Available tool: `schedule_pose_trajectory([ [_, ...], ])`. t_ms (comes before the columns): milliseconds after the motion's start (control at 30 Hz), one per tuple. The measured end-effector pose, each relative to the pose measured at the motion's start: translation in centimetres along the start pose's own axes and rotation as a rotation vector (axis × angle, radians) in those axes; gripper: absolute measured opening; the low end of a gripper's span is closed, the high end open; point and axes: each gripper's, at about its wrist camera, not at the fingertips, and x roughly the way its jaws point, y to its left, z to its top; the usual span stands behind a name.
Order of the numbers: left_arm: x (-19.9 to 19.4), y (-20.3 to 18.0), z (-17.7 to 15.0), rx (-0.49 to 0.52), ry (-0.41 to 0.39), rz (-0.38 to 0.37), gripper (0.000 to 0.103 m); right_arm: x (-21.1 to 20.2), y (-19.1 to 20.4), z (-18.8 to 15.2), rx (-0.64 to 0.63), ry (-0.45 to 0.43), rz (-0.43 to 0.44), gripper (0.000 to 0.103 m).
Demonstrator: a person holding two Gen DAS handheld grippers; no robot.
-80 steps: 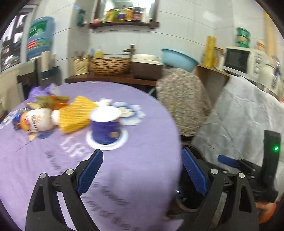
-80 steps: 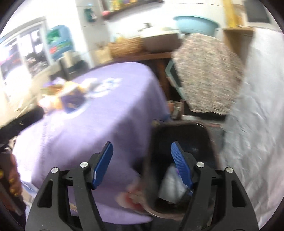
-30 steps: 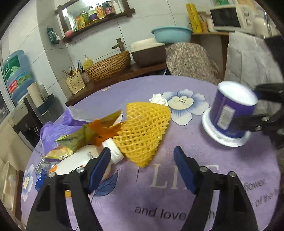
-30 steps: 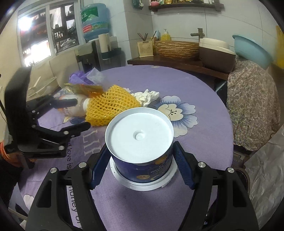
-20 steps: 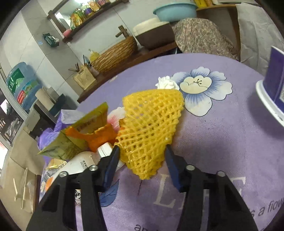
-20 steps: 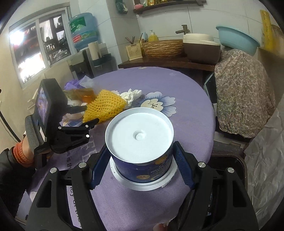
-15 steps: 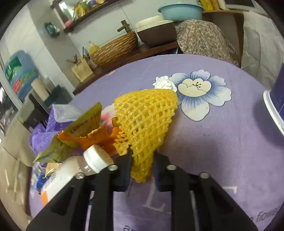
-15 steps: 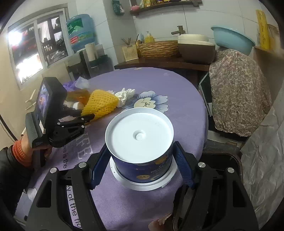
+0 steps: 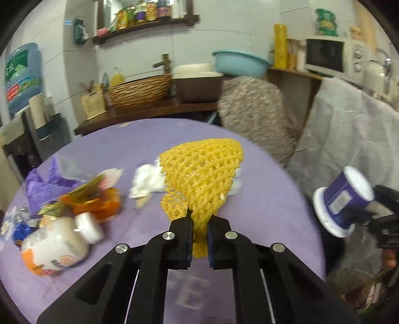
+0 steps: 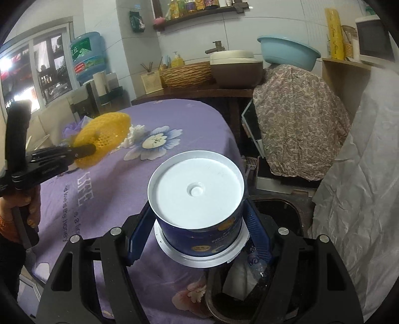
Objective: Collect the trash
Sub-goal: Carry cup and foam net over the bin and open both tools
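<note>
At the centre of the left wrist frame, the left gripper (image 9: 200, 230) is clenched on the yellow foam net (image 9: 203, 175), above the purple table (image 9: 139, 219). In the right view the right gripper (image 10: 198, 235) grasps the blue tub (image 10: 199, 199) at lower centre, beside the dark bin (image 10: 249, 299) at bottom right.

A home kitchen: microwave (image 9: 329, 56), tap (image 10: 216, 46) over a basin, shelf of bottles (image 10: 199, 6)

yellow foam net (image 9: 203, 172) | dark blue tub (image 10: 199, 199), white base | purple tablecloth (image 10: 104, 199), blue-white flower print | white bottle (image 9: 53, 245), orange label | paisley brown cloth (image 10: 299, 124)
</note>
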Motion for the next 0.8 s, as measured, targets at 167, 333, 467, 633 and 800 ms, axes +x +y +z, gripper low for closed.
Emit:
schedule_pose_trajectory([
  [167, 0.2, -6.4, 0.5, -0.016, 0.006, -0.185, 0.009, -2.0, -3.5, -2.4, 0.006, 0.003, -0.108, 0.071],
  [333, 1.7, -12.5, 0.0, 0.041, 0.054, -0.265, 0.009, -3.1, -7.0, -5.6, 0.04, 0.058, -0.164, 0.071],
  [467, 3.0, -15.8, -1.4, 0.079, 0.113, -0.275, 0.009, -3.4, -8.8, -7.8, 0.064, 0.093, -0.178, 0.071],
  [633, 4.2, -19.0, -3.8, 0.133, 0.173, -0.251, 0.009, -2.7, -10.3, -10.0, 0.069, 0.132, -0.178, 0.071],
  [800, 6.5, -19.6, -6.4, 0.111, 0.265, -0.261, 0.009, -1.5, -11.3, -11.8, 0.081, 0.167, -0.165, 0.071],
])
